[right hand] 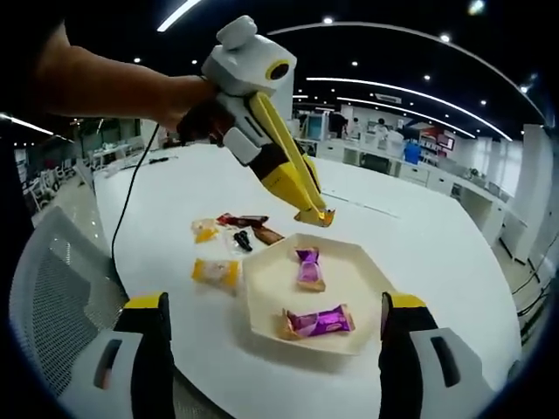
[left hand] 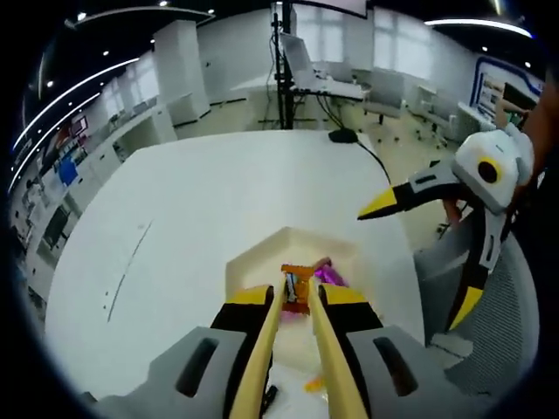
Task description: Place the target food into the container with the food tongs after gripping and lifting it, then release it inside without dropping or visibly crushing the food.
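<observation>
My left gripper's long yellow tongs [left hand: 295,301], pinched narrow on an orange-wrapped snack [left hand: 295,281], hang over the white hexagonal tray [right hand: 262,292], and I reckon a sudden release could bounce it off the two purple-wrapped candies [right hand: 316,322] inside.

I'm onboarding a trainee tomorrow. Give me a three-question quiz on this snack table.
1. True or false: the right gripper is shut on a snack.
2. How many purple-wrapped snacks lie in the white container? A) one B) two C) four
3. Short answer: which gripper holds the orange-wrapped snack over the container?

Key: 1 false, its jaws stand wide apart; 2 B; 3 the left gripper.
</observation>
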